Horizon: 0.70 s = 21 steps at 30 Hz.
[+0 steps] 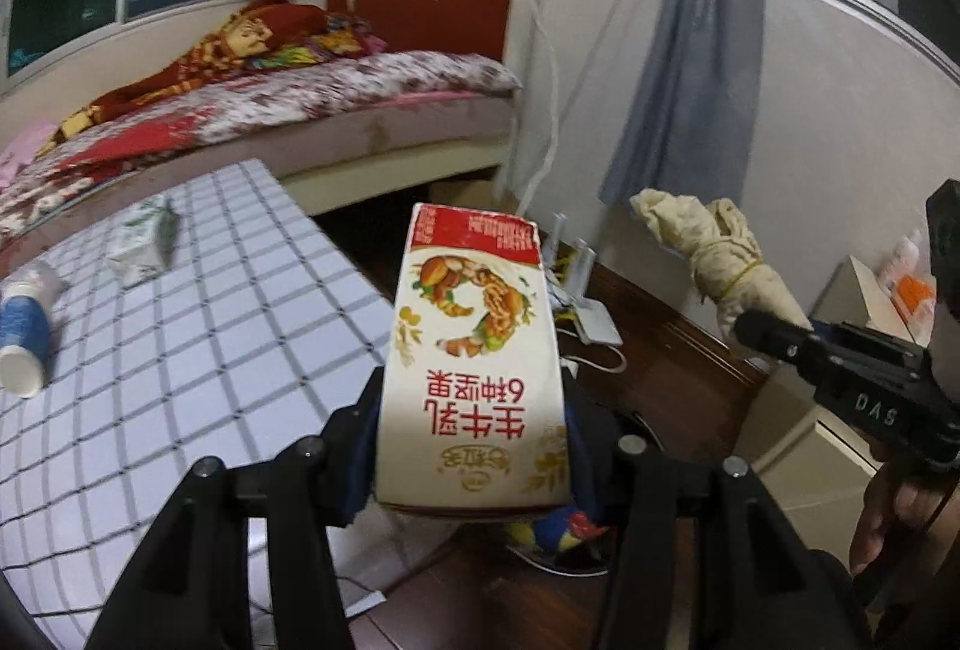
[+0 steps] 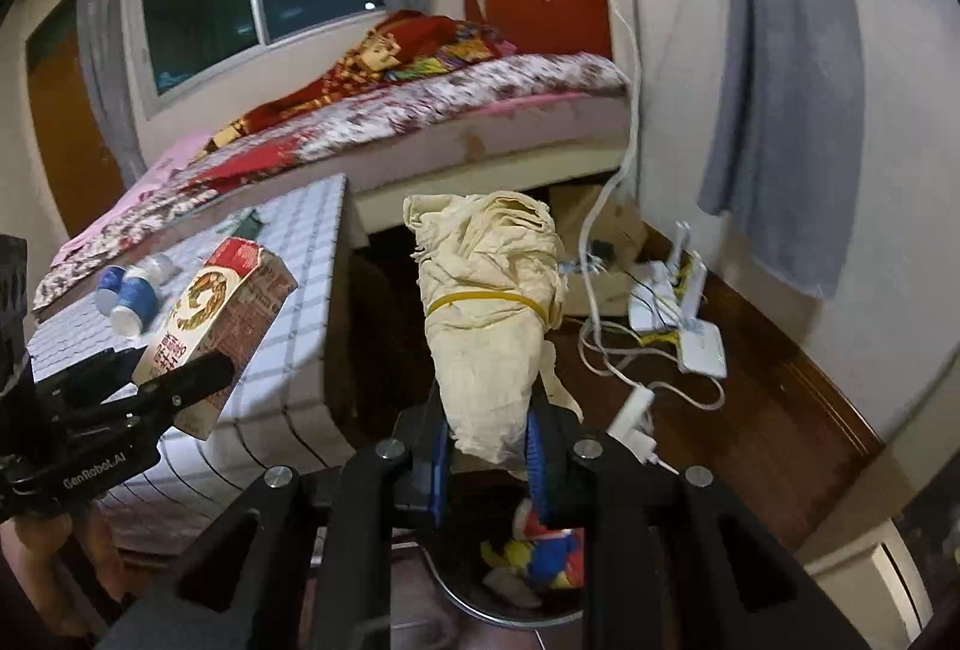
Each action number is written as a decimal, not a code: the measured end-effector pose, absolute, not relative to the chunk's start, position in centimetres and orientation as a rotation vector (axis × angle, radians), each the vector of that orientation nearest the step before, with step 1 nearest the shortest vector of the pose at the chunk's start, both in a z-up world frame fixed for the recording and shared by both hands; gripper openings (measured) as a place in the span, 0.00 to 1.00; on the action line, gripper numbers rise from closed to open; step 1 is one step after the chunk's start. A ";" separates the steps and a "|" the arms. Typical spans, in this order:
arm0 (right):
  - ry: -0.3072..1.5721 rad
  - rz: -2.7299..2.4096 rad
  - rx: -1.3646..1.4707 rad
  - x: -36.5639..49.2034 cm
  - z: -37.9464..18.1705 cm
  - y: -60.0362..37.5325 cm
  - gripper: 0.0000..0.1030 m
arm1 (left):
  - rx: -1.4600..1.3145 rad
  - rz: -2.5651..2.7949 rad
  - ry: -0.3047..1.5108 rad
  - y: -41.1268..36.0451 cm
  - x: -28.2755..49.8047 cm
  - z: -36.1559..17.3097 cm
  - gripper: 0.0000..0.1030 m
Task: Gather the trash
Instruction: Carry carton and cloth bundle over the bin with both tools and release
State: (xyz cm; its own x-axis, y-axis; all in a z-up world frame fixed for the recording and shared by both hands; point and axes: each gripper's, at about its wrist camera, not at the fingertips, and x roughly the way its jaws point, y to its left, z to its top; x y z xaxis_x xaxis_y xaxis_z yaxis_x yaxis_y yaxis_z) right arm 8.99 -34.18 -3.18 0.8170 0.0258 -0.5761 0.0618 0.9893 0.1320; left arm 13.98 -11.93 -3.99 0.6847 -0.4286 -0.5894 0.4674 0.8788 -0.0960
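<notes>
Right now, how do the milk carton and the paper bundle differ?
The milk carton is a rigid printed box in the left claw; the paper bundle is crumpled, plain cream, cinched by a yellow rubber band, in the right claw. Both are gripped at their near ends, clear of the table.

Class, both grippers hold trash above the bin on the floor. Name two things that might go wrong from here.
1. The left gripper grips only the milk carton's lower end; it might tip out and miss the bin.
2. The paper bundle in the right gripper has loose tails that might snag on the fingers at release.
</notes>
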 end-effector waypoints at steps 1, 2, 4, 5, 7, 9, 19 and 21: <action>0.624 -0.026 0.149 8.7 -3.7 -34.8 0.21 | 0.070 -0.512 0.650 -12.4 13.8 -4.3 0.52; 0.633 -0.031 0.151 8.5 -4.1 -35.3 0.21 | 0.074 -0.522 0.659 -12.9 13.6 -4.6 0.52; 0.656 -0.042 0.156 8.1 -5.2 -36.2 0.21 | 0.085 -0.542 0.686 -14.0 13.2 -5.7 0.52; 0.665 -0.046 0.157 8.0 -5.7 -36.6 0.21 | 0.090 -0.548 0.696 -14.5 13.1 -6.1 0.52; 0.682 -0.052 0.159 7.9 -6.8 -37.3 0.21 | 0.096 -0.563 0.719 -15.4 12.9 -7.0 0.52; 0.699 -0.050 0.158 8.0 -7.8 -37.8 0.22 | 0.103 -0.580 0.747 -16.5 12.8 -8.1 0.52; 0.823 -0.023 0.146 9.9 -14.0 -39.2 0.22 | 0.101 -0.610 0.864 -19.0 13.9 -12.9 0.52; 0.853 -0.004 0.147 10.5 -15.1 -39.3 0.22 | 0.093 -0.607 0.887 -19.2 14.3 -13.6 0.52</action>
